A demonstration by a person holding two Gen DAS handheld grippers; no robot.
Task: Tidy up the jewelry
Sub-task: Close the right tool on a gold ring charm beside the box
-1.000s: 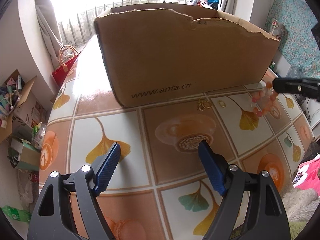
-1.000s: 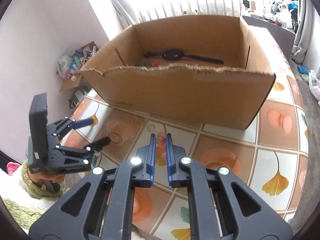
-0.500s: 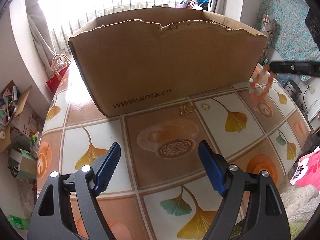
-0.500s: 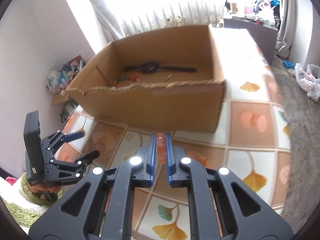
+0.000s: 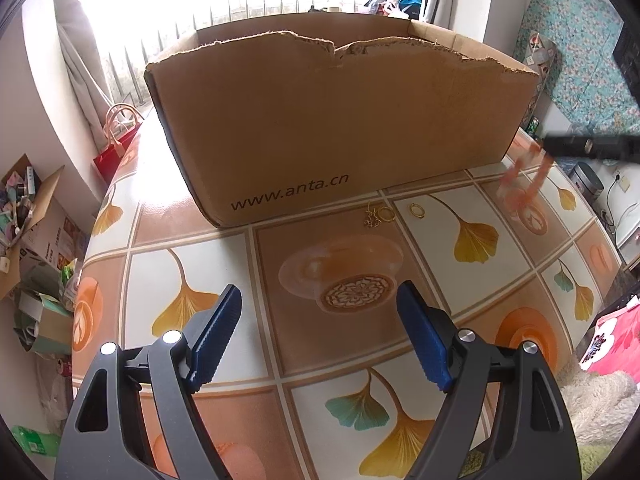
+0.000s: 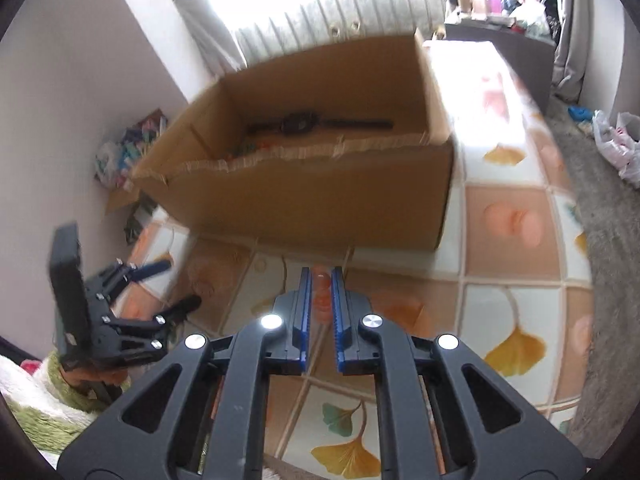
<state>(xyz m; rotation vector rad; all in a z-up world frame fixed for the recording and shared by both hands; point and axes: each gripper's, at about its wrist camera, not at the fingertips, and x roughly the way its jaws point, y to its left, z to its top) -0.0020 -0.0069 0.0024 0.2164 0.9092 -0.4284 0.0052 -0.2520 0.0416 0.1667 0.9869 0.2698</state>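
Left gripper [image 5: 318, 334] hangs over the patterned table [image 5: 476, 364] with blue pads spread wide, nothing between them; 1 cardboard box [image 5: 340, 120] ahead, torn top edge, open. Just in front of the box on the table: 1 small gold chain tangle [image 5: 372, 218], 2 gold rings [image 5: 417, 210] beside it. Right of those, right gripper [image 6: 320, 286] clenched on 1 orange bead bracelet [image 5: 524, 184], which dangles off the table near the box's right corner. Inside the box: 1 black watch [image 6: 298, 123] by the far wall, some colourful beads [image 6: 252, 148] behind the torn edge, too blurred to count
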